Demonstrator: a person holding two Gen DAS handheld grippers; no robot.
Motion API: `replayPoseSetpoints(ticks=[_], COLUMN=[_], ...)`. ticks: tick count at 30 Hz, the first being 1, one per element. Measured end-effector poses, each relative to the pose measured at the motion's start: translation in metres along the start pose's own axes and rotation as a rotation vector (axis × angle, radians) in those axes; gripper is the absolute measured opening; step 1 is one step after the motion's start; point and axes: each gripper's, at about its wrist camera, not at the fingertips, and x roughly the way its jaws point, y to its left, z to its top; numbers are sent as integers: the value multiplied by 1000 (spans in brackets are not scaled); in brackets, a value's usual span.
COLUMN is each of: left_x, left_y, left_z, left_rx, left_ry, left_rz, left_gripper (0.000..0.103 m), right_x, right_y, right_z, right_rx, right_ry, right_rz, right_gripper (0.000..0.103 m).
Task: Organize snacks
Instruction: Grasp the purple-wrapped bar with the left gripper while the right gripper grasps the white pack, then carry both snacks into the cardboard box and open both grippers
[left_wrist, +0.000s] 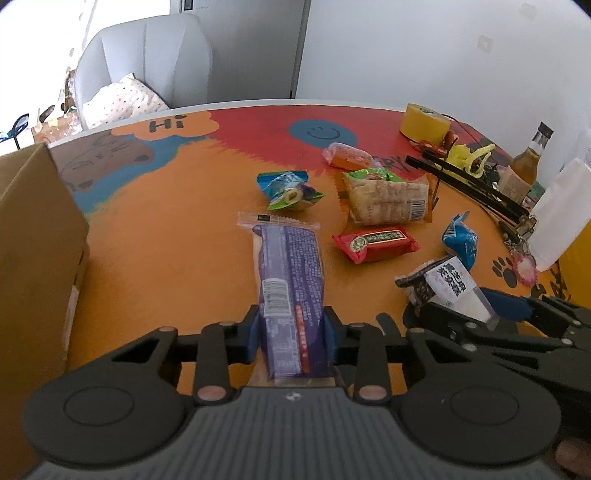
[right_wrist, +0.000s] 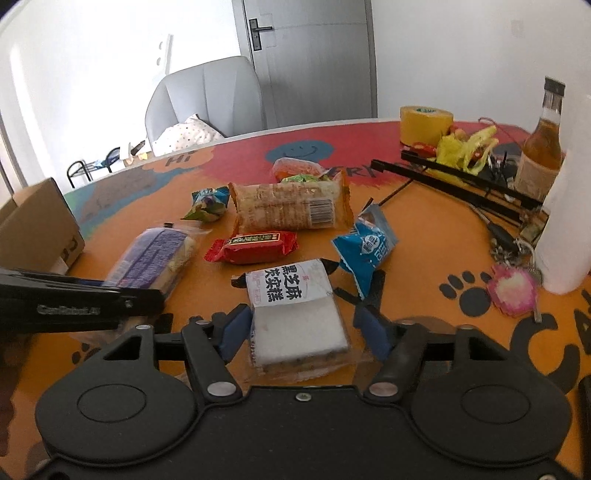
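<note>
On the painted orange table (left_wrist: 166, 240), my left gripper (left_wrist: 291, 326) is shut on the near end of a long purple snack packet (left_wrist: 288, 258), its blue pads pressing both sides. To its right lies a white cake packet (right_wrist: 295, 295) with black lettering, between the fingers of my right gripper (right_wrist: 304, 328). That gripper is open, with a thin gap at the right pad. Farther off lie a red packet (right_wrist: 255, 245), a blue packet (right_wrist: 365, 243), a large cracker packet (right_wrist: 291, 210), a green-blue packet (left_wrist: 290, 190) and an orange one (left_wrist: 347, 155). A cardboard box (left_wrist: 33, 240) stands at the left.
At the right stand a yellow tape roll (left_wrist: 424, 120), a brown bottle (right_wrist: 543, 147), a white container (right_wrist: 565, 229), black rods (left_wrist: 469, 181) with yellow clutter, and a pink keychain (right_wrist: 513, 290). A grey chair (left_wrist: 147, 62) sits behind the table's far edge.
</note>
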Motion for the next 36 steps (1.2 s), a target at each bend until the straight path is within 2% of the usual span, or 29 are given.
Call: replayPoseSetpoints(ticks=[6,15,24,36], left_x=[-9,-27,-53,-99], left_y=[7,11,14,32], left_z=[-3,-2,3,10], left_rx=[-13,-15,-15,-37], left_ry=[-9,-44,-102,-199], left_rz=[-3,-6,-4,12], left_gripper=[31,31,31,31], right_x=[-8,-26,-47,-61], right_y=[-2,5,16,52], right_z=[-1,5,16,33], right_rx=[33,36,19,-35], right_ry=[-1,-56,-121,-180], right_rz=[17,26,50,135], right_gripper=[46,46,46,46])
